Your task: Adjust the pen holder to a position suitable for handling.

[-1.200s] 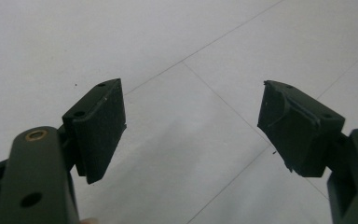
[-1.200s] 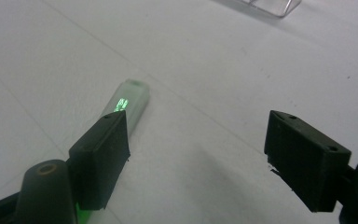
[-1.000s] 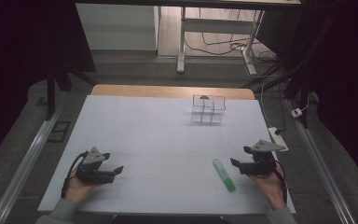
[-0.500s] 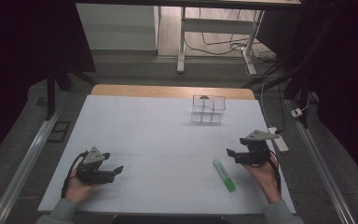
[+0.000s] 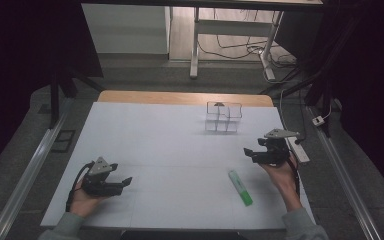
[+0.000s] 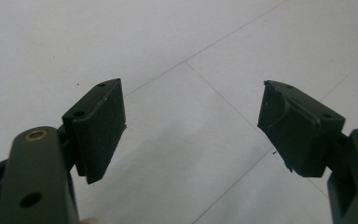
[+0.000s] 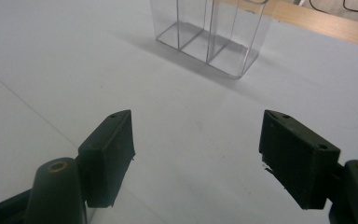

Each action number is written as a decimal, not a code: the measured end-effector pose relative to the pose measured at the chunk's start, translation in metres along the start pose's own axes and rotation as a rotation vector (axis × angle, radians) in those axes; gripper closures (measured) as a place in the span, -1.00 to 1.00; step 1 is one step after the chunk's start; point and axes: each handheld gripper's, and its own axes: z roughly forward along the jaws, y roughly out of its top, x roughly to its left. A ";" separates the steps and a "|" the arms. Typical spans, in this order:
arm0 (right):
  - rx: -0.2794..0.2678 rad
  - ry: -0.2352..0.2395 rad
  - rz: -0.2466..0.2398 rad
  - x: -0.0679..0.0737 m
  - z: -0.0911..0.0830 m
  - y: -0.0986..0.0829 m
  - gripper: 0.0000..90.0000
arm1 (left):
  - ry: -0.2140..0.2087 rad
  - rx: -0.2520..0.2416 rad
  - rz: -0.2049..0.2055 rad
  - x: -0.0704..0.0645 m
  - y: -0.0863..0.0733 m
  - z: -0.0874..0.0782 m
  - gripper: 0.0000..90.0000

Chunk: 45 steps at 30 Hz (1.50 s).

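Clearly, the green highlighter [image 5: 240,188] shows no readable writing.

A dim lab or workshop: white-covered table [image 5: 180,150], trailing floor cables [image 5: 230,47], metal frame legs [image 5: 196,40].

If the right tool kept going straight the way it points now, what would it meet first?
Probably the clear compartment box: it stands ahead of the open right tool, with bare white table between them; exact aim and depth are uncertain.

Left gripper [image 5: 125,181] – jaws apart; right gripper [image 5: 248,153] – jaws apart.
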 end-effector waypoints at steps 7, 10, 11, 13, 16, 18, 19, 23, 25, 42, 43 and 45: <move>0.006 -0.005 0.009 -0.006 0.012 0.008 -0.38 | -0.002 0.004 0.002 0.001 0.000 0.001 -0.49; 0.007 -0.010 0.013 -0.008 0.017 0.010 -0.37 | -0.003 0.005 0.001 0.001 0.000 0.001 -0.49; 0.008 -0.010 0.015 -0.010 0.021 0.011 -0.35 | -0.003 0.005 0.001 0.001 0.000 0.001 -0.49; 0.011 -0.016 0.017 -0.011 0.024 0.013 -0.34 | -0.003 0.004 0.002 0.001 0.000 0.001 -0.49; 0.009 -0.018 0.026 -0.014 0.029 0.015 -0.32 | -0.003 0.004 0.003 0.001 0.000 0.001 -0.49; 0.008 -0.023 0.028 -0.015 0.032 0.016 -0.31 | -0.003 0.005 0.003 0.001 0.000 0.001 -0.49; 0.008 -0.023 0.028 -0.015 0.032 0.016 -0.31 | -0.003 0.005 0.002 0.001 0.000 0.001 -0.49; 0.014 -0.028 0.046 -0.020 0.039 0.019 -0.26 | -0.004 0.006 0.001 0.001 0.000 0.001 -0.49; 0.020 -0.031 0.053 -0.022 0.044 0.019 -0.24 | -0.004 0.007 0.001 0.001 0.000 0.001 -0.49; 0.019 -0.064 0.098 -0.044 0.070 0.031 0.05 | 0.008 0.014 0.002 0.002 0.000 0.002 -0.49; 0.015 -0.066 0.101 -0.046 0.071 0.032 0.11 | 0.008 0.015 0.001 0.002 0.000 0.002 -0.49; 0.013 -0.073 0.100 -0.048 0.071 0.034 0.19 | 0.009 0.016 0.000 0.002 -0.001 0.002 -0.49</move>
